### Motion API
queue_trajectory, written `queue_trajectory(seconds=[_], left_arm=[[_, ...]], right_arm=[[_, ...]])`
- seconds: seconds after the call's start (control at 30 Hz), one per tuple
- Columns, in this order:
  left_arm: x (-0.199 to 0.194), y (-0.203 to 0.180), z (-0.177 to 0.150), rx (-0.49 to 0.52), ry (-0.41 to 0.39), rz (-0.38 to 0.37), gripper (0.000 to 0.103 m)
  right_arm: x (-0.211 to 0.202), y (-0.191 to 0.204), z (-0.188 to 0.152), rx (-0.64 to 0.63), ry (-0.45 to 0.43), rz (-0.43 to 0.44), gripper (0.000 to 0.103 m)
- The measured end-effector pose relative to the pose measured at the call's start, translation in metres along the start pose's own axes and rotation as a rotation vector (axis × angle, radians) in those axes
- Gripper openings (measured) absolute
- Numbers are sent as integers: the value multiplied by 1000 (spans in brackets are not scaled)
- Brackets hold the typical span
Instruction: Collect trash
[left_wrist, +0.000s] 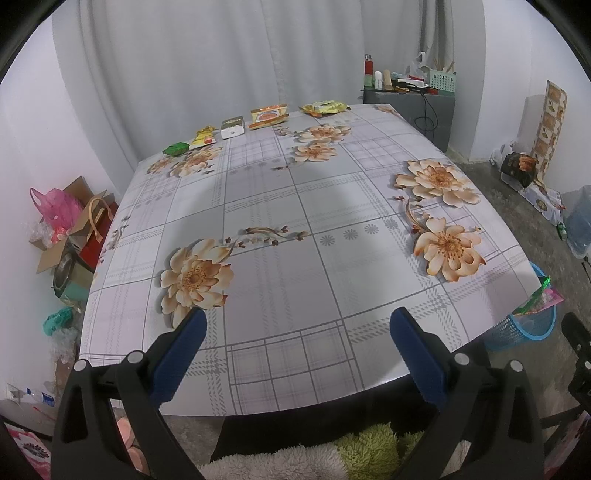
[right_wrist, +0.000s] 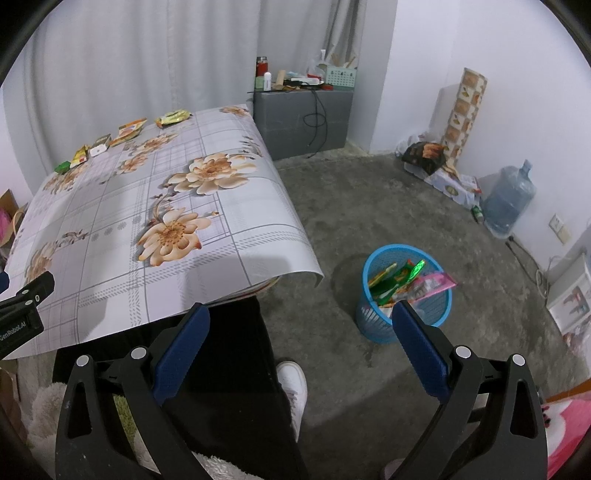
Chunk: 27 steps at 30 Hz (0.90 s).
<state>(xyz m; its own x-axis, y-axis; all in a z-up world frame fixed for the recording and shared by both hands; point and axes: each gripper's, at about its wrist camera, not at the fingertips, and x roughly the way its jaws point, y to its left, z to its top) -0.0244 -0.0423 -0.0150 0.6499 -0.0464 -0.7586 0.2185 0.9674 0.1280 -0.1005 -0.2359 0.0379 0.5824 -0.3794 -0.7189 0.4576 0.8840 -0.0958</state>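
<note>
**Both grippers empty; five wrappers lined along the far table edge**

The left gripper (left_wrist: 297, 325) is held over the near edge of the table (left_wrist: 280, 206), its blue-padded jaws spread wide with nothing between them. The right gripper (right_wrist: 301, 321) is likewise spread and empty, held off the table's right side above the concrete floor (right_wrist: 369, 192), with the blue basket (right_wrist: 373, 317) seen just beyond its right finger.

Five pieces of trash are lined up along the far edge of the flowered tablecloth: a green packet (left_wrist: 175, 148), a yellow wrapper (left_wrist: 203, 139), a white box (left_wrist: 232, 127), an orange packet (left_wrist: 269, 116) and a yellow-green packet (left_wrist: 325, 108). All are well apart from both grippers. In the right wrist view the same row is seen at the table's far left (right_wrist: 127, 134).

The basket stands on the floor just beside the table's near right corner and is already filled with coloured wrappers (right_wrist: 402, 282), one pink wrapper (right_wrist: 437, 282) jutting over its rim.
</note>
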Motion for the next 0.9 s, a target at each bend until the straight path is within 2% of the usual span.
queue_trajectory(seconds=[0.9], left_arm=[[0,0,0,2,4,1,97]], right_arm=[[1,2,0,-6,1,4,95]])
